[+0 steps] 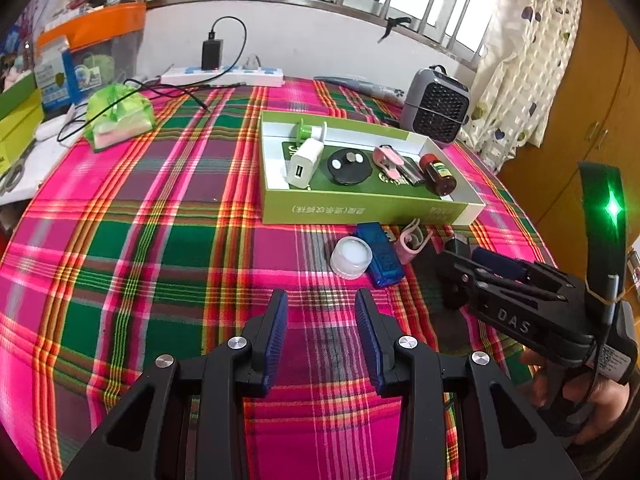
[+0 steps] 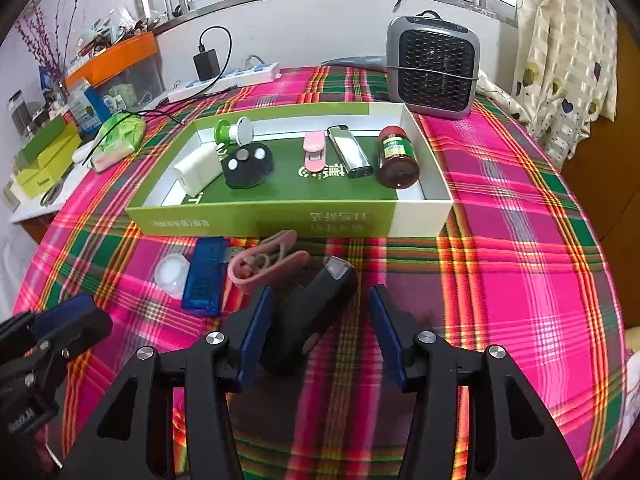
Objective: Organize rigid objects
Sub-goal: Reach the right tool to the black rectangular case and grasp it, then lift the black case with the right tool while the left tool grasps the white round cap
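Note:
A green cardboard box [image 2: 264,220] [image 1: 360,212] sits on the plaid cloth and holds a white charger [image 2: 198,172], a black disc [image 2: 248,166], a pink clip [image 2: 314,152], a lighter [image 2: 350,152] and a brown bottle [image 2: 398,156]. In front of it lie a white cap [image 2: 173,274] [image 1: 351,257], a blue USB device [image 2: 205,276] [image 1: 380,258], a pink clip [image 2: 264,266] [image 1: 414,242] and a black device [image 2: 310,320]. My right gripper [image 2: 320,326] is open with the black device between its fingers. My left gripper [image 1: 321,336] is open and empty, short of the cap.
A grey fan heater [image 2: 434,66] stands behind the box at the right. A power strip [image 2: 228,78] with a black charger, a green bag [image 2: 118,136] and stacked boxes [image 2: 48,152] are at the back left. The table's right edge meets a wooden cabinet [image 1: 580,128].

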Demonstrator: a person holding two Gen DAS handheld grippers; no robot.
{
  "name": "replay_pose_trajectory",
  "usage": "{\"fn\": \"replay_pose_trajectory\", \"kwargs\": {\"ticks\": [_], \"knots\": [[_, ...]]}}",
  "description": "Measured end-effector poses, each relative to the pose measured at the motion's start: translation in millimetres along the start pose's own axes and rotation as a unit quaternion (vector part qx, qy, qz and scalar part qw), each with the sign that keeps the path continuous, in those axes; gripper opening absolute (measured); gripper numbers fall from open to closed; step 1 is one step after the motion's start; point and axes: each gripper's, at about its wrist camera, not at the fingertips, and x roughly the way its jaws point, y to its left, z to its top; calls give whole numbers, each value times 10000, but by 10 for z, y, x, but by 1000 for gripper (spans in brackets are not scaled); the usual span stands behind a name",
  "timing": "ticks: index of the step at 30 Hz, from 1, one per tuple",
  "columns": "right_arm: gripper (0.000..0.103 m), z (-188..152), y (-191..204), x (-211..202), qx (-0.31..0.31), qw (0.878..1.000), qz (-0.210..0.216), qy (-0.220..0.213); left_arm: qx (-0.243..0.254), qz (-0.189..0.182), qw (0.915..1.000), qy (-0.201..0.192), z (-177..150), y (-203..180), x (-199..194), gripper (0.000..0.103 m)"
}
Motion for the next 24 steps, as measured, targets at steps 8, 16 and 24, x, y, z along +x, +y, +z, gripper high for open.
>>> {"fn": "replay_pose_trajectory", "kwargs": {"ticks": [8,16,24], "knots": [[51,-42,-44,44,-31,9999,84,148,16,35,10000,77,36,-40,64,34],[51,-60,-134,54,-40,9998,81,181,17,81,9997,222,89,-57,213,34],[51,-50,-274,43,-35,9998,92,147,141,107,9993,336,167,-139,346,34]]}}
